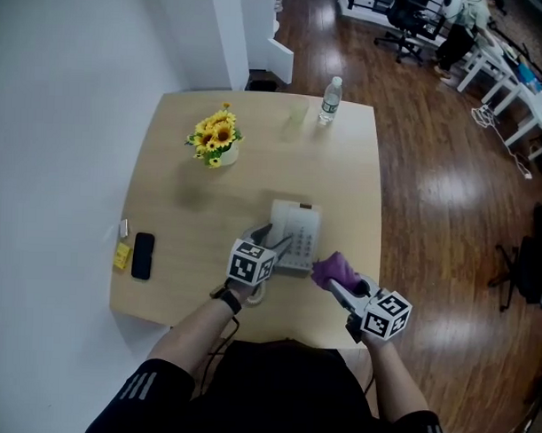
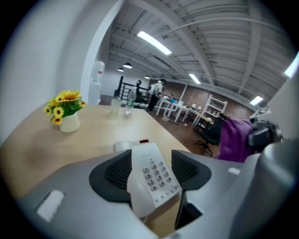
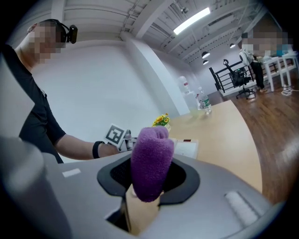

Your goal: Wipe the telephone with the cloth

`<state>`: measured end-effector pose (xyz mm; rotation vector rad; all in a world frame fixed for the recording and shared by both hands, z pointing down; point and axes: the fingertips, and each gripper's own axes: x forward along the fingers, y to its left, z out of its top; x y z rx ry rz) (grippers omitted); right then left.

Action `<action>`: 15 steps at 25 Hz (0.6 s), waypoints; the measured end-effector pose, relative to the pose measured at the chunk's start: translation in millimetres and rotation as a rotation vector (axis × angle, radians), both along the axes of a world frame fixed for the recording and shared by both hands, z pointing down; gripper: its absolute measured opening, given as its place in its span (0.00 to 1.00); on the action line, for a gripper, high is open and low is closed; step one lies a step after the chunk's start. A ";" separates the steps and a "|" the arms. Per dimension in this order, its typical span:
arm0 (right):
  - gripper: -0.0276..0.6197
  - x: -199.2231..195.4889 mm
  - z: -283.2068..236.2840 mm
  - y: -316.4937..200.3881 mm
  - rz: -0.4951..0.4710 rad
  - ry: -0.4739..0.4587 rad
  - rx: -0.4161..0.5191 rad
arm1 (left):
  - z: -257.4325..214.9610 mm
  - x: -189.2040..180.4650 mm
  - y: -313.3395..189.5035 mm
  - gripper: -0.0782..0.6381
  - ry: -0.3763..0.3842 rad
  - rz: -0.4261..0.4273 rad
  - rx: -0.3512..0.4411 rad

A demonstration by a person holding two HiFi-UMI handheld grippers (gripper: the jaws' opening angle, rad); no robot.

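Counter [image 1: 189, 279]: pale wood, filling the middle of the head view, with the phone [image 1: 299, 234] at the near edge, within easy reach.
Phone: white, lower centre of the head view, lying flat with keypad up, ready for wiping.
Left gripper [image 1: 276, 248]: at the phone's left side, fingers [image 2: 114, 170] closed against its near end, likely to steady it against rubbing.
Right gripper [image 1: 341, 286]: lower right of the phone, fingers clamped on the cloth [image 1: 331, 270], leaving a wad free in front as the wiping face.
Cloth: purple, bunched, just beside the phone's near right corner. Contact unclear; wiping judged about to start.
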<state>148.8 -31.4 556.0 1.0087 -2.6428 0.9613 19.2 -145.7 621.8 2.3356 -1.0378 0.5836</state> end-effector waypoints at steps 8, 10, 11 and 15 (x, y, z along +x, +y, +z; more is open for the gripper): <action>0.25 -36.4 -26.5 2.9 -0.028 0.037 0.084 | -66.5 -14.6 76.3 0.48 0.154 0.184 0.051; 0.25 -46.1 -27.8 10.6 -0.028 0.053 0.100 | -76.3 -19.6 92.9 0.48 0.153 0.218 0.080; 0.25 -49.8 -29.4 14.8 -0.024 0.059 0.110 | -78.4 -22.0 100.6 0.48 0.147 0.238 0.087; 0.25 -57.4 -36.2 34.9 -0.021 0.076 0.134 | -78.7 -31.2 126.8 0.48 0.142 0.290 0.064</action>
